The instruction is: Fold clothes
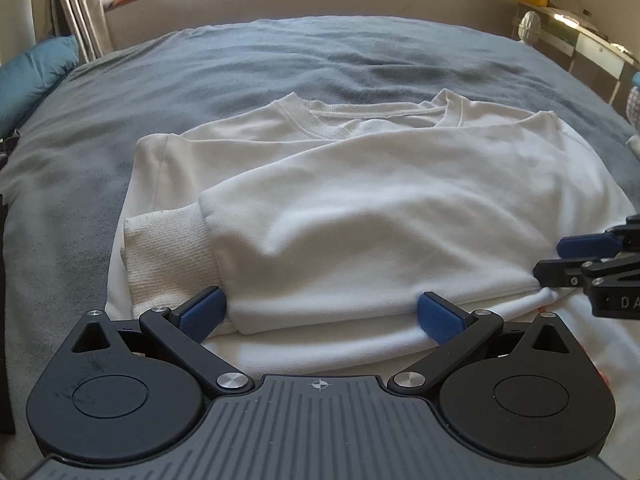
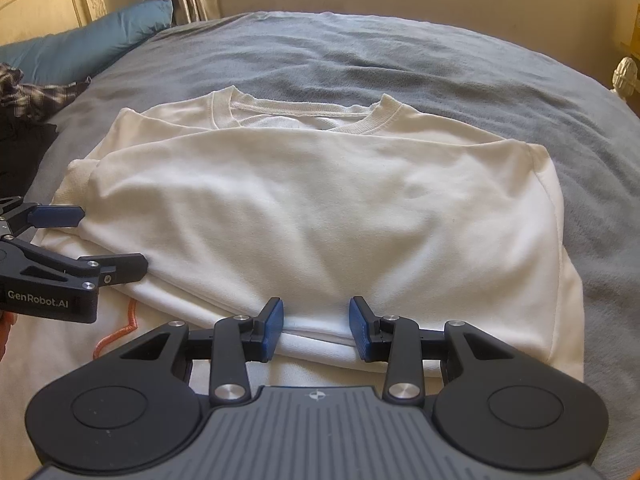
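A white sweatshirt (image 1: pixel 360 208) lies flat on the grey bed cover (image 1: pixel 280 56), collar (image 2: pixel 304 114) at the far side and both sleeves folded across the chest. My left gripper (image 1: pixel 322 314) stands wide open at the near left, astride the folded sleeve just right of its ribbed cuff (image 1: pixel 168 248). In the right wrist view the left gripper (image 2: pixel 114 240) enters from the left edge. My right gripper (image 2: pixel 318 326) is shut on the near fold of the sweatshirt (image 2: pixel 320 200), with creases running out from its pads. The right gripper (image 1: pixel 548 260) also shows at the left wrist view's right edge.
White cloth with an orange mark (image 2: pixel 120 332) lies at the near edge, below the fold. A blue pillow (image 2: pixel 88 40) and dark checked clothes (image 2: pixel 28 92) sit at the left. Curtains (image 1: pixel 76 4) and a window sill are beyond the bed, with a shelf (image 1: pixel 580 40) at the right.
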